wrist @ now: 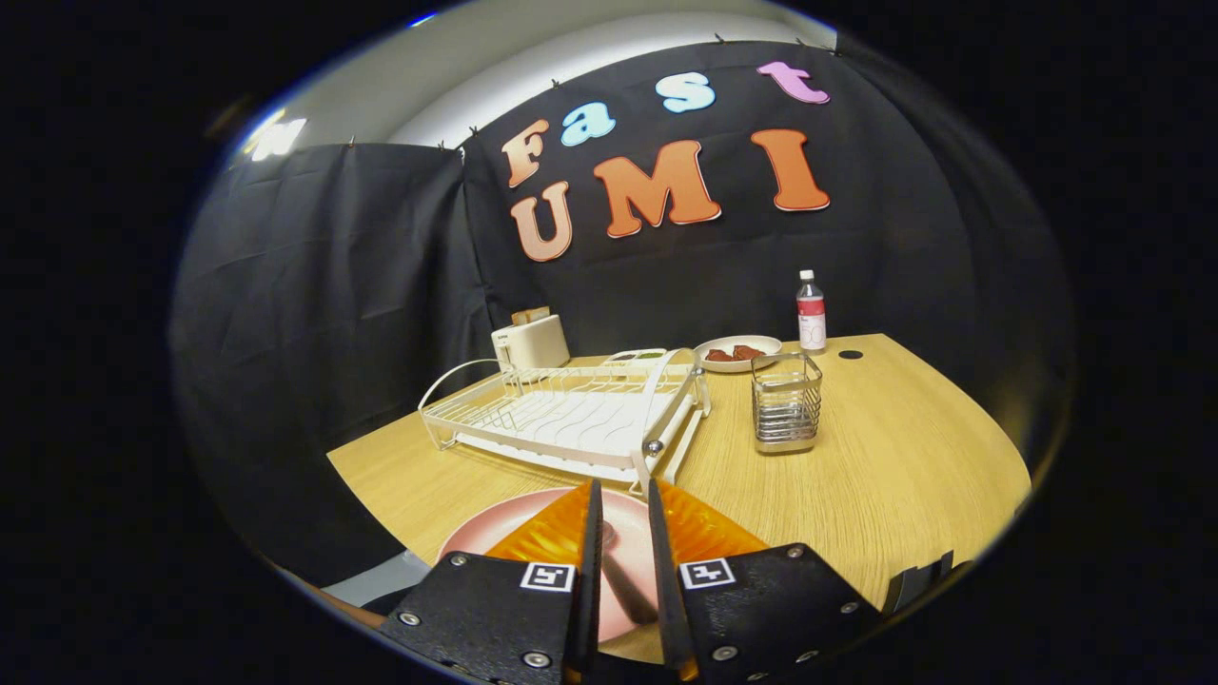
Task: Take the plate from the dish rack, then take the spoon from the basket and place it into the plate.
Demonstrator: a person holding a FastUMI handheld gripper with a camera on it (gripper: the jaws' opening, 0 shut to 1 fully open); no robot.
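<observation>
The hand-held gripper (pixel 623 499), low in the frame, held a grey metal spoon (pixel 620 580) between narrow fingers over the round pink plate (pixel 495 533). The plate sat on the wooden tabletop (pixel 904 466); only letting go was left.

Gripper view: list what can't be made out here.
- Spoon: lies in the pink plate between the gripper fingers; they hide its ends.
- Finger contact: narrow gap, unclear if either presses the spoon.
- Basket: too small to see inside.
- Far plate: brown food too small to identify.
- Rack: its far end hides a dish.
</observation>
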